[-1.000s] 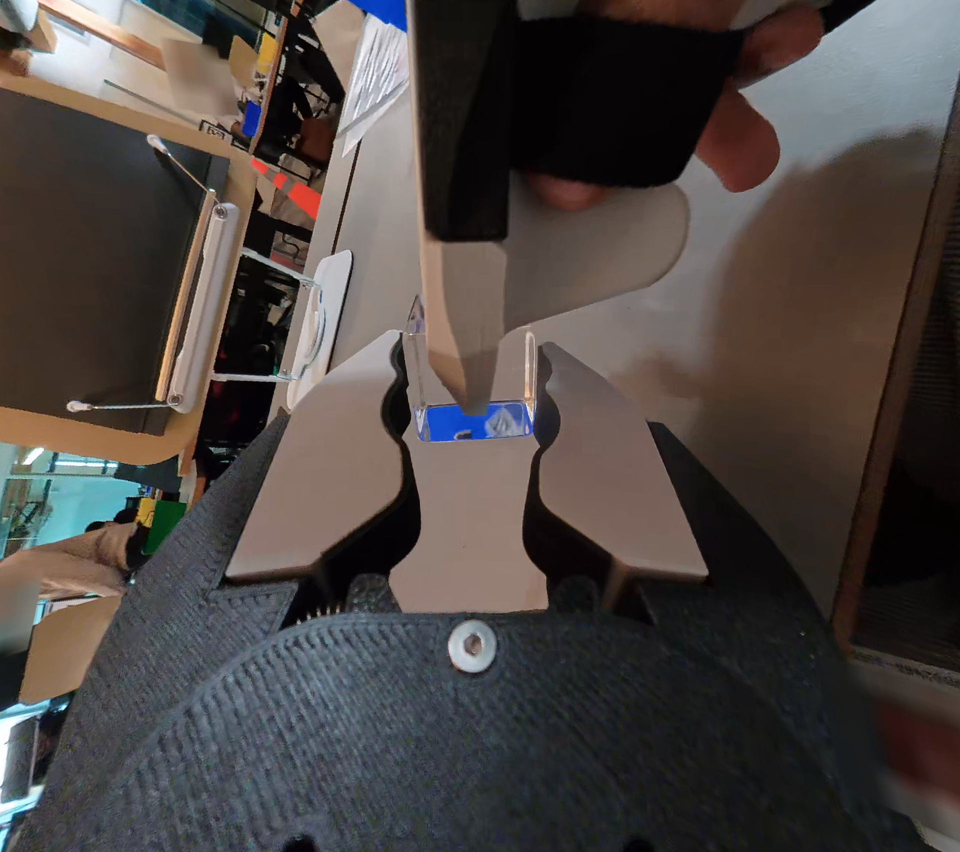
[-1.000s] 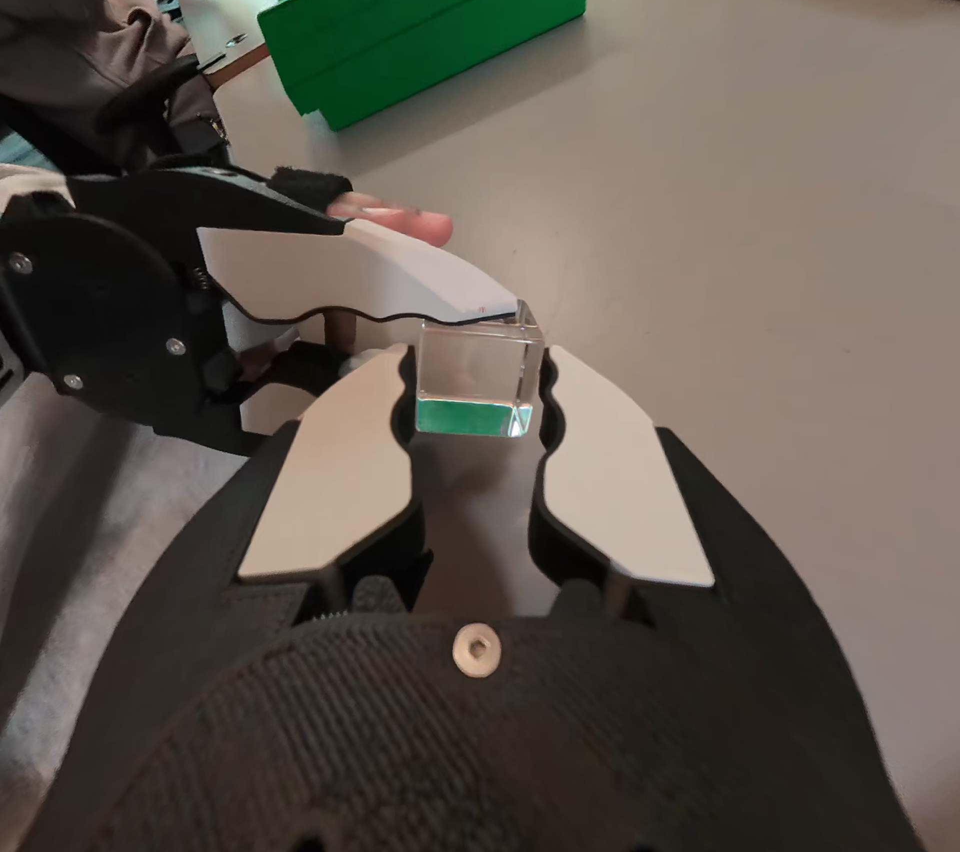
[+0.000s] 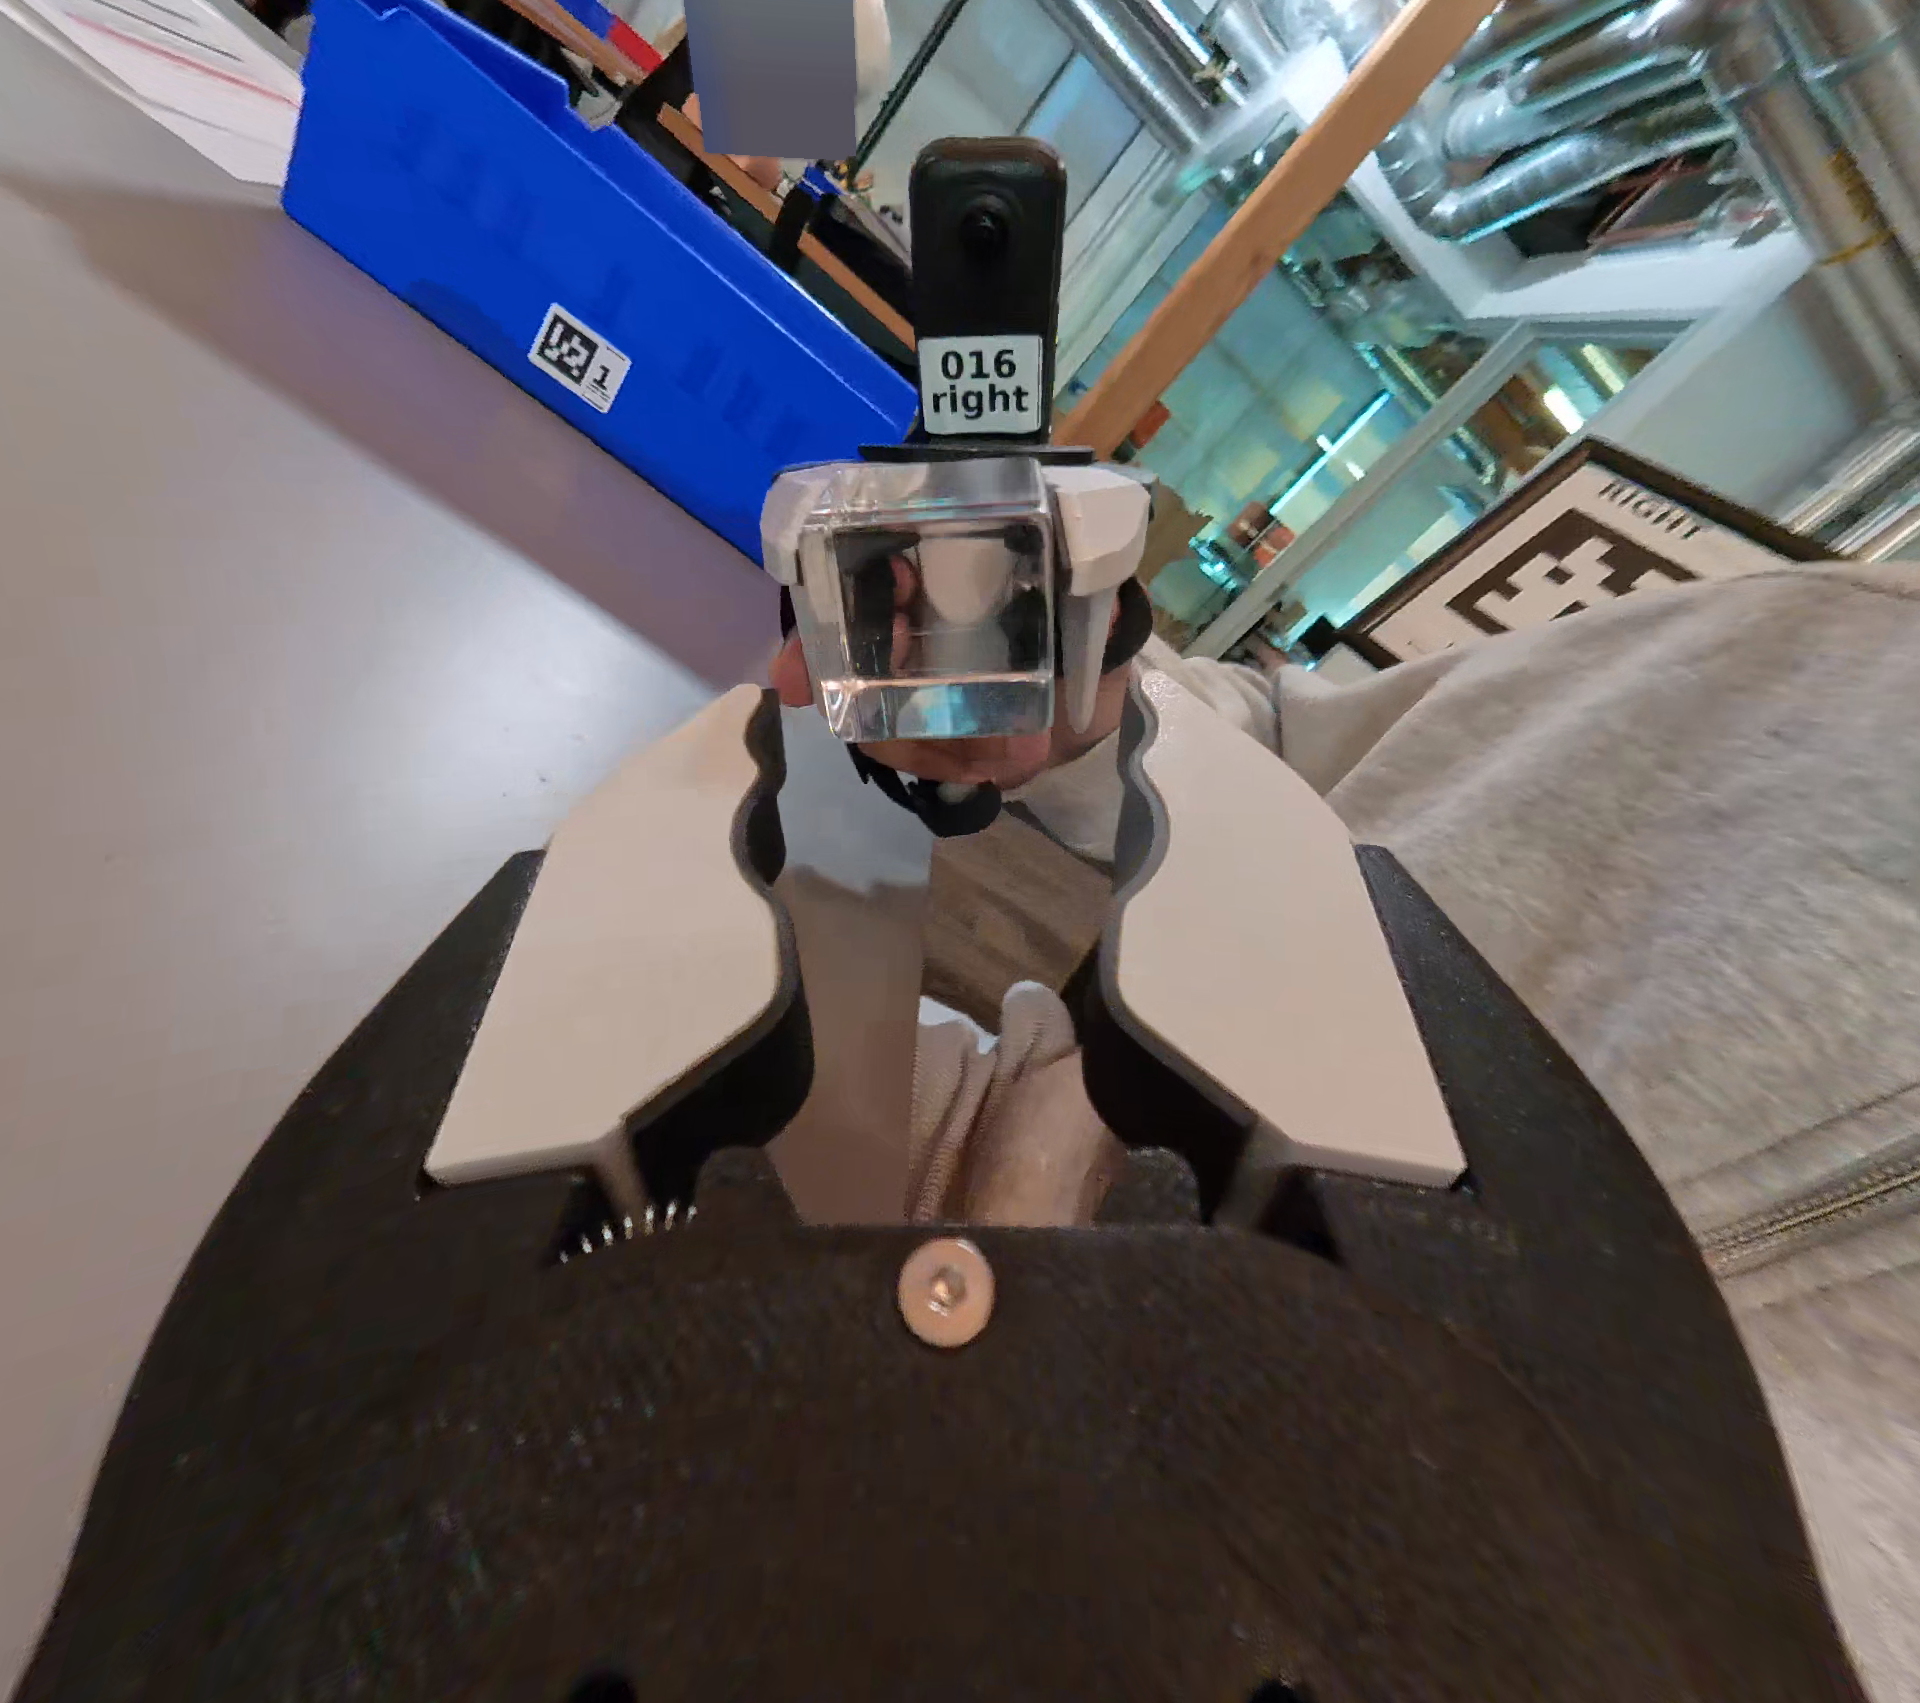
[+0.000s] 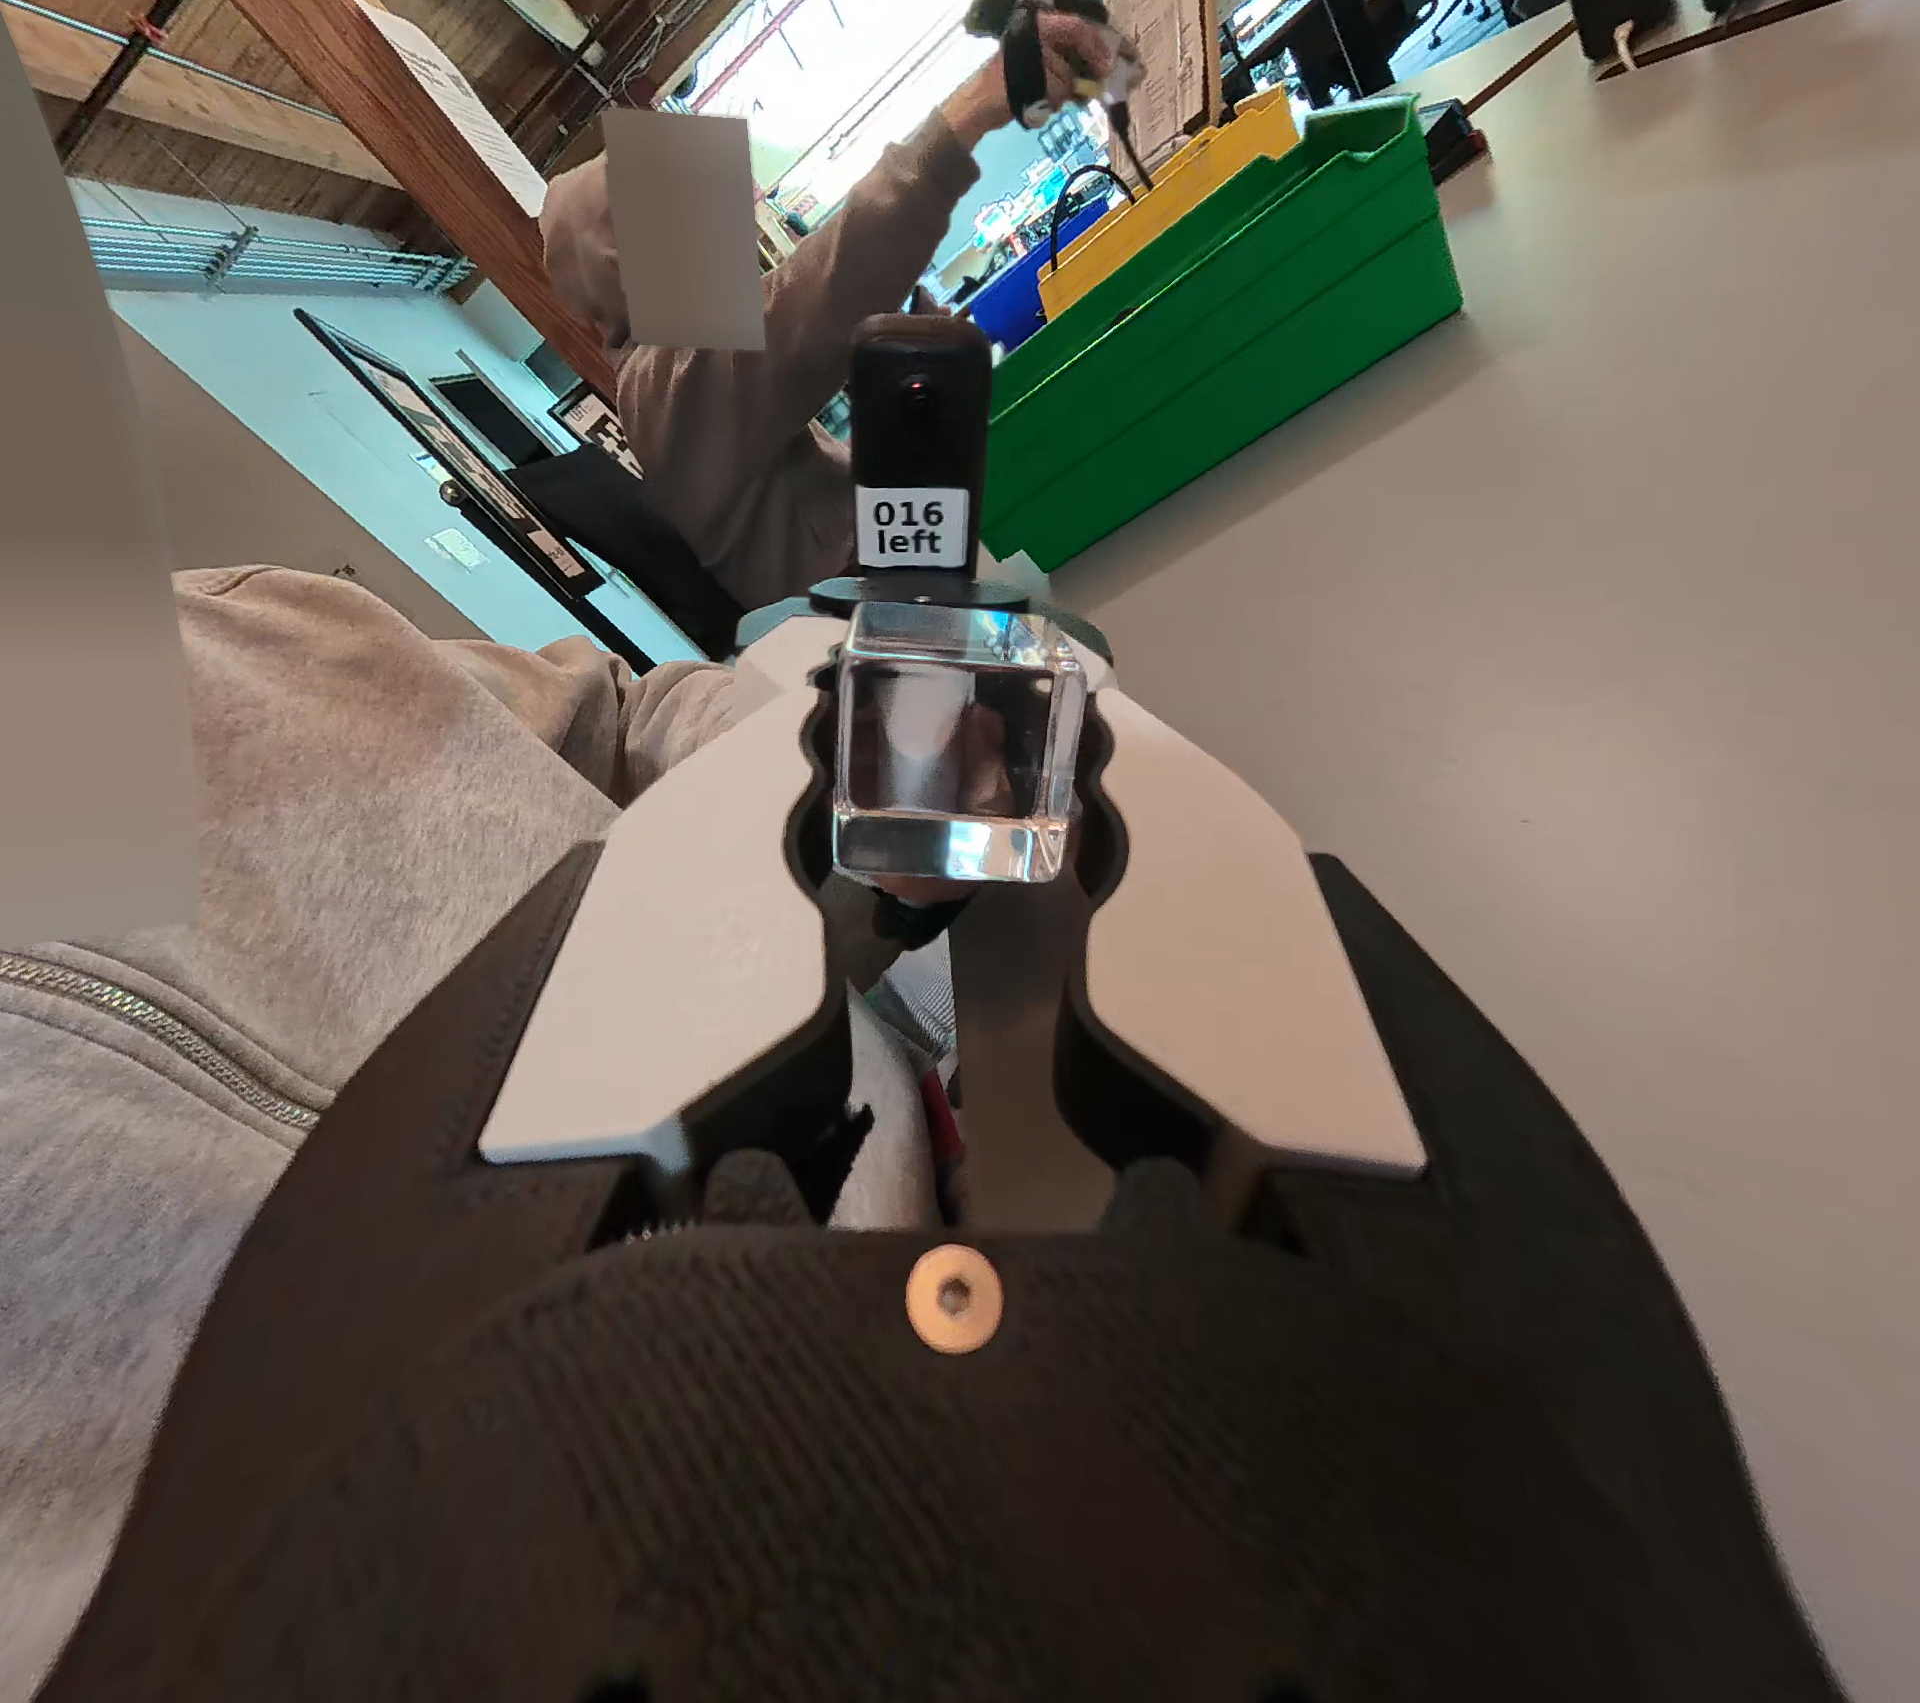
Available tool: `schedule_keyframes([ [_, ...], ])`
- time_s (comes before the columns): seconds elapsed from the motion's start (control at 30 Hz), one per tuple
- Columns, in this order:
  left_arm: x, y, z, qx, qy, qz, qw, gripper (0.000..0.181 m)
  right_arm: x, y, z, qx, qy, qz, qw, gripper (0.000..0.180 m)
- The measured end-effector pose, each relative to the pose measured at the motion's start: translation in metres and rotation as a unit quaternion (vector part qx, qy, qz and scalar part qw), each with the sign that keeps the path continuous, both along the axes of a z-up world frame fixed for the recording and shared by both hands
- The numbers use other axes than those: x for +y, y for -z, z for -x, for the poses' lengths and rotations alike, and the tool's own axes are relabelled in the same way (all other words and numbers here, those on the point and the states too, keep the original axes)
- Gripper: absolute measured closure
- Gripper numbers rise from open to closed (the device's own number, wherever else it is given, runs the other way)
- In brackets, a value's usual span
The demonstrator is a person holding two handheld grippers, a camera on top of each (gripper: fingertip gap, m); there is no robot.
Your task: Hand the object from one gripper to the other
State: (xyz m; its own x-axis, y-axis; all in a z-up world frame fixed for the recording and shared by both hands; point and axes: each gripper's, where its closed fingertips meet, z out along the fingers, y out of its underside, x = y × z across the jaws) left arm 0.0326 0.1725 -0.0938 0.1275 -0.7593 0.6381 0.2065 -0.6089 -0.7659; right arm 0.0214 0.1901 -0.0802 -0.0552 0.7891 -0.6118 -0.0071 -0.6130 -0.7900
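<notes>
**Clear cube held between two facing claws**

Above the grey tabletop (image 4: pixel 1558 614), the two claws are seen pointed at each other, each camera looking straight at the other. The tabletop fills the right of the right wrist view and the left of the left wrist view. A green bin (image 4: pixel 1226 365) is set on it beyond the claws, with a yellow bin (image 4: pixel 1164 230) standing in it; in the left wrist view a blue bin (image 3: pixel 540 240) bearing a small black-and-white marker is seen on the same surface. A grey sleeve (image 3: pixel 1558 874) of the person is seen beside the claws.

The right claw (image 4: pixel 951 780) is closed on the clear cube (image 4: pixel 951 765), its white fingers (image 4: pixel 707 926) pressed against the cube's two side faces. The cube is thus carried in the air, clear of the tabletop.

The left claw (image 3: pixel 940 780) is spread wide, its fingers (image 3: pixel 644 947) standing well apart with nothing between them. The cube (image 3: pixel 935 614) is shown just beyond its tips, gripped by the far claw (image 3: pixel 940 604). From the right wrist view the left claw's tips appear close behind the cube, though whether they touch it cannot be told.
</notes>
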Motion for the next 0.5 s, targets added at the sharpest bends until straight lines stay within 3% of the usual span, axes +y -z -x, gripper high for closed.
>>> schedule_keyframes([
  [0.03,0.0003,-0.0007,0.0004,-0.012,0.001,0.01,1.0,0.121,-0.0018,0.0002,0.0016,-0.001,-0.001,-0.003,1.0,0.134],
  [0.23,0.0015,-0.0017,0.0023,-0.055,0.016,0.061,0.997,0.127,-0.0073,0.002,0.0082,-0.012,0.004,-0.015,1.0,0.134],
  [0.3,-0.0001,-0.0035,0.0022,-0.063,0.021,0.063,0.996,0.136,-0.007,0.0018,0.0083,-0.011,0.007,-0.013,1.0,0.134],
  [0.5,-0.0004,-0.0037,0.0034,-0.052,0.014,0.044,0.998,0.137,-0.0073,-0.0001,0.009,0.004,0.004,-0.01,1.0,0.134],
])
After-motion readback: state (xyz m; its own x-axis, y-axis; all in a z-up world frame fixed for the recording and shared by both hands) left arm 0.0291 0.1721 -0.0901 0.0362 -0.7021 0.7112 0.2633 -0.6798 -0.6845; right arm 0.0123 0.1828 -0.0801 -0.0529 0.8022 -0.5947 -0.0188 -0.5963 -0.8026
